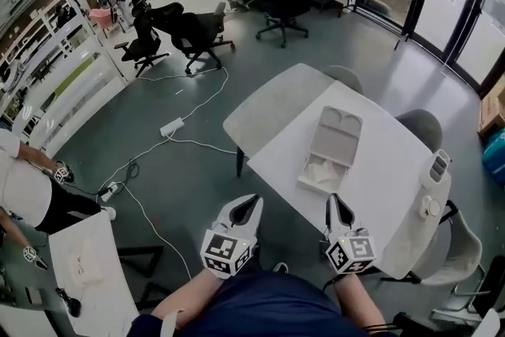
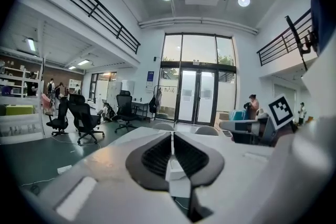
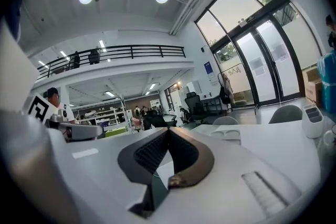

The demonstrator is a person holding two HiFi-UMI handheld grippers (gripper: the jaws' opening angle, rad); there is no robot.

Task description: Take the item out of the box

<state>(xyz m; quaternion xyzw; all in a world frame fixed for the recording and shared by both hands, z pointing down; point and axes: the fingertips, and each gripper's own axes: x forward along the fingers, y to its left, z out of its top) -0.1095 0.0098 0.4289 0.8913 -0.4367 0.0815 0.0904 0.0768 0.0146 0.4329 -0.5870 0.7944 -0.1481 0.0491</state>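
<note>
An open pale grey moulded box (image 1: 332,147) lies on the white table (image 1: 379,193), its lid folded back toward the far side. A crumpled white item (image 1: 322,172) rests in the near half. Both grippers hover at the table's near edge, short of the box. My left gripper (image 1: 254,202) is to the box's lower left, off the table's corner, with its jaws closed together and empty. My right gripper (image 1: 332,200) is just below the box, also shut on nothing. In the right gripper view the box's lid (image 3: 230,134) shows beyond the closed jaws (image 3: 168,130).
A white handheld device (image 1: 432,184) lies at the table's right edge. Grey chairs (image 1: 421,125) stand around the table and black office chairs (image 1: 197,34) farther back. A power strip with cables (image 1: 171,126) lies on the floor. A person (image 1: 24,189) stands by another table (image 1: 87,268) at the left.
</note>
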